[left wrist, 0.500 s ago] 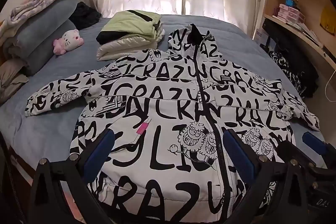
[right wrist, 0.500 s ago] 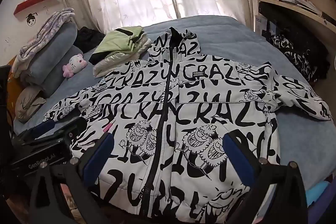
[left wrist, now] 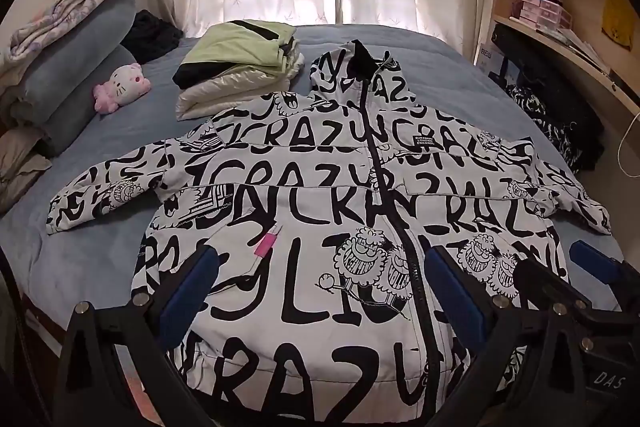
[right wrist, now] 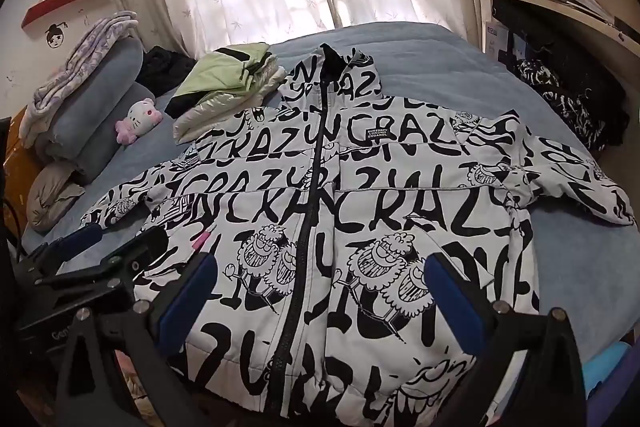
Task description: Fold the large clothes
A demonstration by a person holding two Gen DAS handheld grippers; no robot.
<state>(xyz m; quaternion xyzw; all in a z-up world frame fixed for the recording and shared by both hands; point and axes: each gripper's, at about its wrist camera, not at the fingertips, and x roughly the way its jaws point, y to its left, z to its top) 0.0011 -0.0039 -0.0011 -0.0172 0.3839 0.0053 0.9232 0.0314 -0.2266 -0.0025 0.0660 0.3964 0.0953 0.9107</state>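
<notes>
Jacket lies flat on the bed; left hand-held gripper and right hand-held gripper both gape wide, holding nothing.

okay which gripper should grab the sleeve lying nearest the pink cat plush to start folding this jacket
Left, probably. The left gripper hangs open over the jacket on that sleeve's side; the right gripper, also open, is across the zipper, farther from the plush.
</notes>
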